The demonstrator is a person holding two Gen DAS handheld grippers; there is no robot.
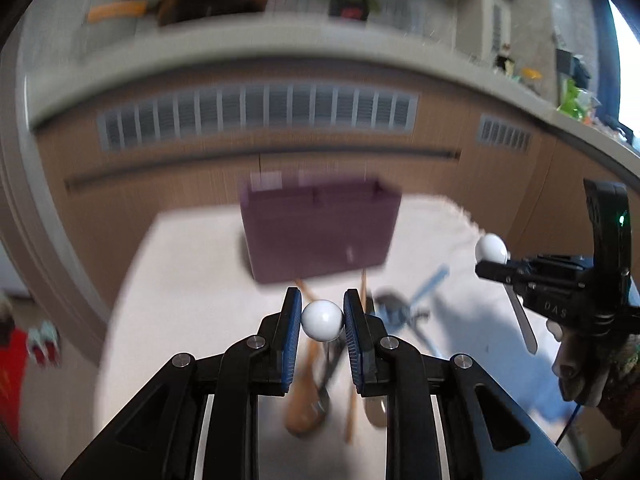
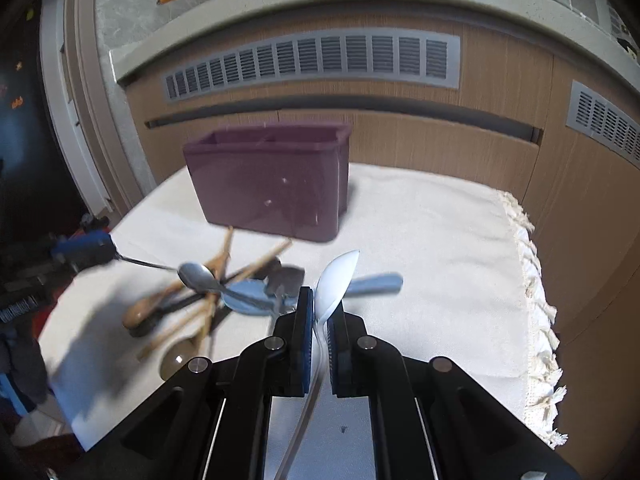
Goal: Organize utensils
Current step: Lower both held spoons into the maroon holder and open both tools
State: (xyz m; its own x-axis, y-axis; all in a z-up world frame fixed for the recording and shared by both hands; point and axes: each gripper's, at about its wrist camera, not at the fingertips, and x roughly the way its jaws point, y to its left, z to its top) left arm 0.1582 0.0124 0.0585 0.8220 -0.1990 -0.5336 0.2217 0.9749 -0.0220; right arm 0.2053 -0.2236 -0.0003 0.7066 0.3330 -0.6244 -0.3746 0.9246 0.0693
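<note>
A: Left side first. Left gripper (image 1: 322,316)?
B: Pinched onto a spoon (image 1: 322,321) — its white-looking bowl sits between the blue pads (image 1: 291,336). In the right wrist view the same spoon (image 2: 198,276) sticks out from that gripper (image 2: 120,258) at the left edge, bowl hanging over the pile.
A: Pile?
B: Heap of utensils (image 2: 212,300) on the white cloth (image 2: 420,260): wooden spoons (image 2: 140,312), metal ones, something dark. Blurry, can't sort them all. Lies in front of the organizer.
A: Organizer?
B: Purple caddy (image 2: 268,184), upright, on the cloth behind the pile, divider visible inside. Nothing seen sticking out of it.
A: Right gripper (image 2: 319,312)?
B: Clamped on a second metal spoon (image 2: 336,284); handle runs back between the fingers, bowl points forward and up, above the cloth, right of the heap. From the left wrist view it's at the right edge (image 1: 490,270), bowl up, handle angled down.
</note>
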